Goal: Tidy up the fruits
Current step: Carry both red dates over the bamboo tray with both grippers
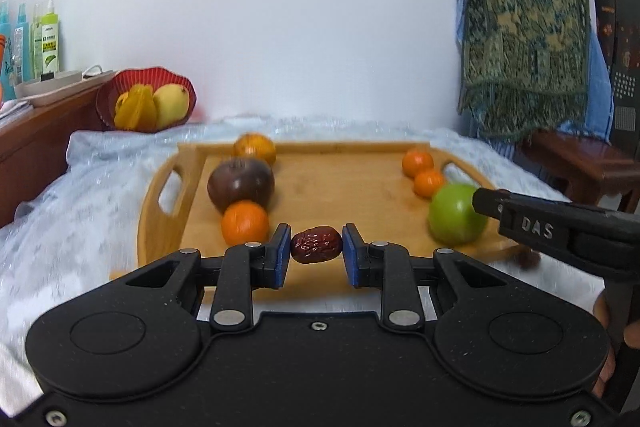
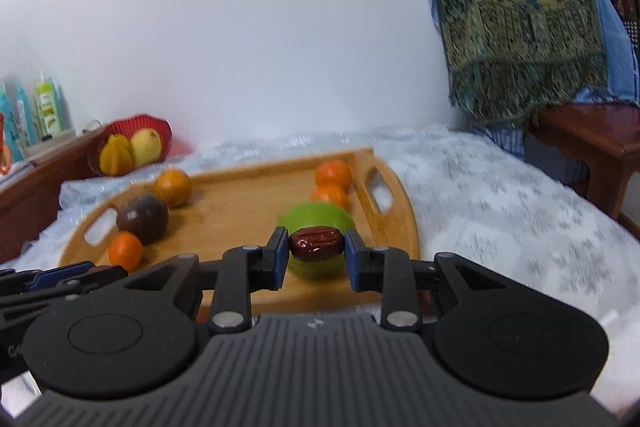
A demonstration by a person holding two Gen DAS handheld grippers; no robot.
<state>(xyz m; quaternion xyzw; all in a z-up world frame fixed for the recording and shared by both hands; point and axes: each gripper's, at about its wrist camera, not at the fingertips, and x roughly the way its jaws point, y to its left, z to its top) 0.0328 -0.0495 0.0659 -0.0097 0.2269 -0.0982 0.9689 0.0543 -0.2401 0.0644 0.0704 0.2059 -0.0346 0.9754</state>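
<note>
— Left wrist view first: what does the left hand-held gripper (image 1: 316, 249) have?
— A wrinkled red date (image 1: 316, 244), pinched end to end between the blue pads (image 1: 282, 254), with the jaws nearly together. It hangs clear above the near edge of the wooden tray (image 1: 344, 187).

— And the right hand-held gripper (image 2: 316, 247)?
— Much the same. In the right wrist view it clamps a second red date (image 2: 316, 244), glossier and darker, with the jaws drawn in tight on it. That one sits in front of the green apple (image 2: 316, 251), which lies on the tray's right side.

— Where is the rest of the fruit?
— On the tray. Along the left side run an orange (image 1: 245, 222), a dark purple fruit (image 1: 241, 184) and a duller orange (image 1: 255, 148) behind it. On the right, two small oranges (image 1: 423, 173) lie beyond the apple.

— Anything off the tray?
— A red basket (image 1: 146, 98) with yellow fruit stands at the back left, beside the wall. The surface is covered by a pale patterned cloth (image 2: 500, 195).

— Do the two tools meet?
— In the left wrist view the right one reaches in from the right edge, its tip just in front of the apple. Whether they touch cannot be told.
</note>
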